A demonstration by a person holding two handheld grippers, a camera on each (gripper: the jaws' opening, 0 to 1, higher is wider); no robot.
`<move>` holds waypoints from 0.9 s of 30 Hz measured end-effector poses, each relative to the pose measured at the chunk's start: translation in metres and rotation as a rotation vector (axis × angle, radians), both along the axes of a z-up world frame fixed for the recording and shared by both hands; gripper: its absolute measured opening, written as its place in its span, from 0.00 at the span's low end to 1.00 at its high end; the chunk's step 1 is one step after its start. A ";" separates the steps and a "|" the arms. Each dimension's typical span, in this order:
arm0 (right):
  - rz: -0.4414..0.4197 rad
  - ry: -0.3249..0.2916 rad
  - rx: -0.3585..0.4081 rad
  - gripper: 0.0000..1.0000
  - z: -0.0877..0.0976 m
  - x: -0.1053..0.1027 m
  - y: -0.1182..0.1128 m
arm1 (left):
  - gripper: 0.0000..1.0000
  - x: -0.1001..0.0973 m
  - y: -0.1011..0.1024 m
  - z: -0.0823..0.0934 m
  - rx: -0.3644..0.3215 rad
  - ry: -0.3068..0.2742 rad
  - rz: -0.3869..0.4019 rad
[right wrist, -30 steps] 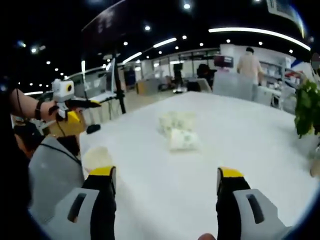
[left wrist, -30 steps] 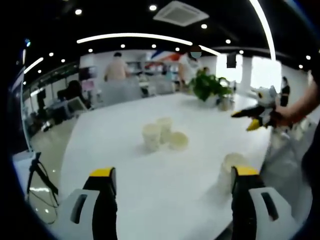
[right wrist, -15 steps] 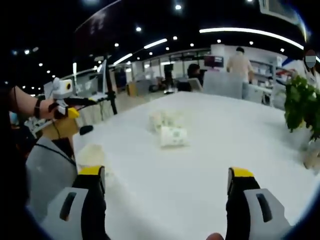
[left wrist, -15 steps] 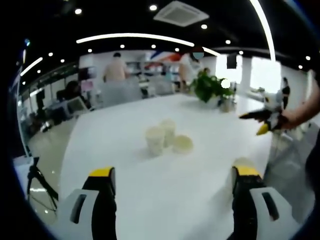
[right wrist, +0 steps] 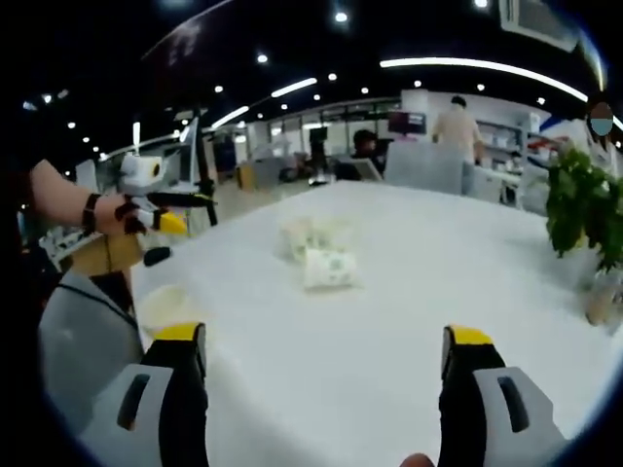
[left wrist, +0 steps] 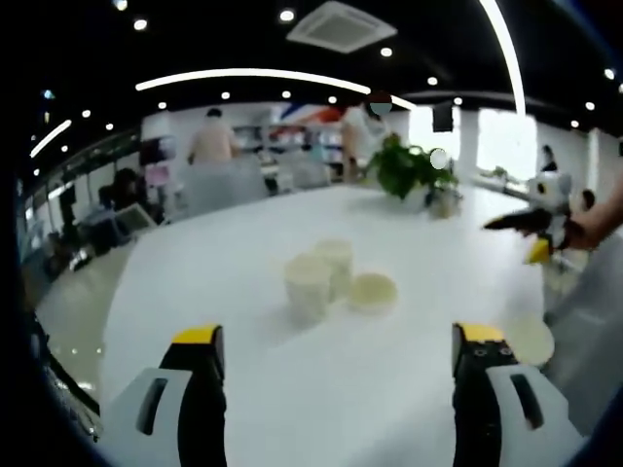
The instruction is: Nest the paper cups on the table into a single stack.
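Fingers of both grippers gape empty, so we approach the upright cup slow & grip w/ light squeeze.

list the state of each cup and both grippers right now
left gripper: jaws open, empty
right gripper: jaws open, empty
two upright cups: standing, side by side
tipped cup: on its side beside them
near-edge cup: upright, apart from the group
potted plant: upright

Two claw cameras looked across one surface from different edges.
Both faced low over the white tabletop surface, sharing the distant cluster of pale paper cups at its middle.
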State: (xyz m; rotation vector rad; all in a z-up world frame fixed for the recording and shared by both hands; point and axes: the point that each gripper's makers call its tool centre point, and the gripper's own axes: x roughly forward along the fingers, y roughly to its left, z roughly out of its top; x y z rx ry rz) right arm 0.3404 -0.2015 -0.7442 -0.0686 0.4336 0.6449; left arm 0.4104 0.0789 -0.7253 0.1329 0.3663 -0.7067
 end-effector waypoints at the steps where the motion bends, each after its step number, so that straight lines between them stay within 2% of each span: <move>1: -0.005 0.001 0.001 0.99 -0.002 0.001 0.001 | 0.96 0.008 -0.002 -0.005 -0.001 -0.005 -0.006; 10: -0.015 0.043 -0.050 0.98 -0.023 0.002 0.002 | 0.97 0.059 -0.026 -0.028 -0.036 -0.001 -0.037; 18: -0.074 0.066 -0.043 0.98 -0.028 0.001 -0.006 | 0.95 0.098 -0.046 -0.038 -0.052 -0.025 -0.078; 27: -0.128 0.096 -0.043 0.97 -0.034 -0.009 -0.013 | 0.93 0.120 -0.065 -0.048 -0.070 -0.020 -0.119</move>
